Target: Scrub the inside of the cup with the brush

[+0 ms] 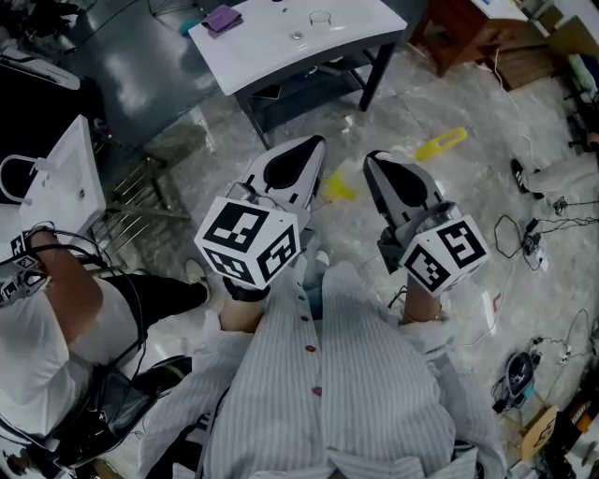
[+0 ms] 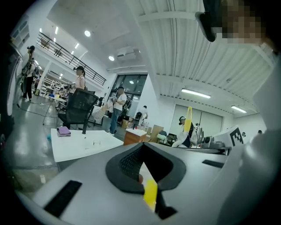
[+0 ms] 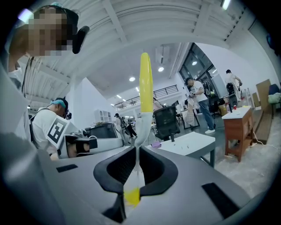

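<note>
My right gripper is shut on the brush. The brush has a pale shaft and a yellow handle, and stands up out of the jaws in the right gripper view. The left gripper view shows the brush off to the right. My left gripper is shut beside it, held level. A yellow bit shows low in its slot; I cannot tell what it is. The clear cup stands on the white table ahead, well beyond both grippers.
A purple cloth lies on the table's far left. A wooden desk stands right of the table, a black office chair behind it. Another person sits at my left. Cables trail over the floor on the right.
</note>
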A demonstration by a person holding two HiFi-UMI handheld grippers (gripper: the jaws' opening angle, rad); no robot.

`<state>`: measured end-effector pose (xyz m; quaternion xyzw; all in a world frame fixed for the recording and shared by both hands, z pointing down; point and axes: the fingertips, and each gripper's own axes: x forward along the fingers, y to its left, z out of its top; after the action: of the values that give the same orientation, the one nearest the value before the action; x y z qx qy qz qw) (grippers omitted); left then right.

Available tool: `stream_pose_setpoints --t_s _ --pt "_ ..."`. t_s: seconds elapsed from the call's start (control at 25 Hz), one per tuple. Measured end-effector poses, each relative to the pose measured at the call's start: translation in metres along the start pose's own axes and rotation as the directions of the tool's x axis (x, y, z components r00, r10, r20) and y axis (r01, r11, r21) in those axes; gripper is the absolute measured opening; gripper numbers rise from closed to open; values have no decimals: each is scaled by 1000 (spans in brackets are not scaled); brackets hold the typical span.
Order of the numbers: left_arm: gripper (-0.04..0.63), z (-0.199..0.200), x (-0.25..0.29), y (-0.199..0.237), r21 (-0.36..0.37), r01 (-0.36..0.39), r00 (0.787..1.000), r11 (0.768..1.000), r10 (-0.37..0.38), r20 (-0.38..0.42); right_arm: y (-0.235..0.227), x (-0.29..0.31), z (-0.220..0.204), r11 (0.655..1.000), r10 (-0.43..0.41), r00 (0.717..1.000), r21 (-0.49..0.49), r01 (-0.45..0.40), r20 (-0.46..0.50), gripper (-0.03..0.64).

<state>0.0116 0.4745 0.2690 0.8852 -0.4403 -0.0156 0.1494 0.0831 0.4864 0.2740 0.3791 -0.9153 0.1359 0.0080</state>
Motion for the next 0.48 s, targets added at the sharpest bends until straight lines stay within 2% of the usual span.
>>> stream_pose_setpoints --t_s 0.24,0.48 --pt "8 11 36 37 -13 2 1000 1000 -2 7 -31 41 10 1000 -8 1000 -4 8 -8 52" --pt "8 39 88 87 -4 28 999 1000 -28 16 -71 97 31 999 -34 999 -8 34 -4 52"
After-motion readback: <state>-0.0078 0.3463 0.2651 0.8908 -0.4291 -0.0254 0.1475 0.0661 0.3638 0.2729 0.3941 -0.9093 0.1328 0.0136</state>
